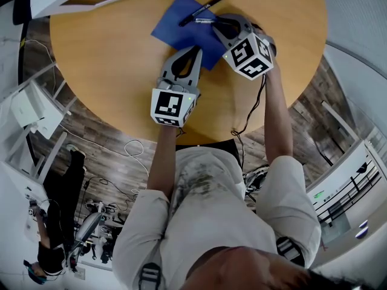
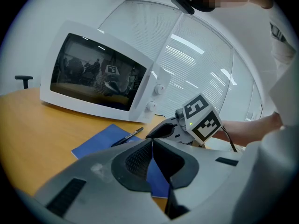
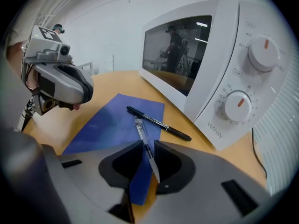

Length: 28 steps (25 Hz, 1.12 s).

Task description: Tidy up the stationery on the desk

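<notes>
Grey left tongs (image 2: pixel 153 143) rest shut and empty above the blue notebook (image 1: pixel 180 26), while the right tongs (image 3: pixel 147 146) pinch the clear pen (image 3: pixel 139 126) lying on it, the black marker (image 3: pixel 160 122) just beyond their tips.

Round wooden table (image 1: pixel 109 53) bearing a blue notebook (image 1: pixel 178 32) and a white microwave (image 3: pixel 196 64).

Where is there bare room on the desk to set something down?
Widest bare patch: table left of the blue notebook, to the rim. Also free: right of the right gripper, and the near edge. Crowded: the notebook, where black marker, clear pen and the left gripper also gather; the microwave lines the far edge.
</notes>
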Each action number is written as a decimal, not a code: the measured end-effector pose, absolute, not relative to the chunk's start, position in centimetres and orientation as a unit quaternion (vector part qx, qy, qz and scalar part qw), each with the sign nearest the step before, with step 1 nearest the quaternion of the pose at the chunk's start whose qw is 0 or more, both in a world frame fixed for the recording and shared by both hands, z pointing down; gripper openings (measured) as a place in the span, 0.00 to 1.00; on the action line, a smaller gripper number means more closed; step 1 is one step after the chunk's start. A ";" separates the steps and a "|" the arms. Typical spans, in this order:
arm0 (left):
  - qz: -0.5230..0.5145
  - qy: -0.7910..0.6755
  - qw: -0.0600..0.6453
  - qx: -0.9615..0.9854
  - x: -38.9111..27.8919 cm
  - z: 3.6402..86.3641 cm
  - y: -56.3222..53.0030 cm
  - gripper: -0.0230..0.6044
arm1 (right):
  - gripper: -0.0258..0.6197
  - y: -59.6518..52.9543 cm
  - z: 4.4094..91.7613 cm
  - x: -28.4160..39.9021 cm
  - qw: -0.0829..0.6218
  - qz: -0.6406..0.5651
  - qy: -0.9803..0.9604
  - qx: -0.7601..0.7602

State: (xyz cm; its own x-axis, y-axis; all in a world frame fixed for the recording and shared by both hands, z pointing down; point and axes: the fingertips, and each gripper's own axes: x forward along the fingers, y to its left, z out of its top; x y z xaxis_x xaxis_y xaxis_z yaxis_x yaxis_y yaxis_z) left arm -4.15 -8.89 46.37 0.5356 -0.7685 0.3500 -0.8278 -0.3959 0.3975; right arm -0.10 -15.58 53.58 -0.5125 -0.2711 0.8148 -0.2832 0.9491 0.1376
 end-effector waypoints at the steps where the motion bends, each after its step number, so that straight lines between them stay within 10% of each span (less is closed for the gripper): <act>1: 0.055 -0.478 0.270 0.834 -4.1 46.3 -8.9 0.06 | 0.24 -15.6 53.6 -0.1 0.464 0.007 -0.871 0.161; 28: 0.061 -0.467 0.259 0.843 -2.1 45.2 -6.7 0.06 | 0.19 -12.5 50.8 3.6 0.428 0.094 -0.847 0.302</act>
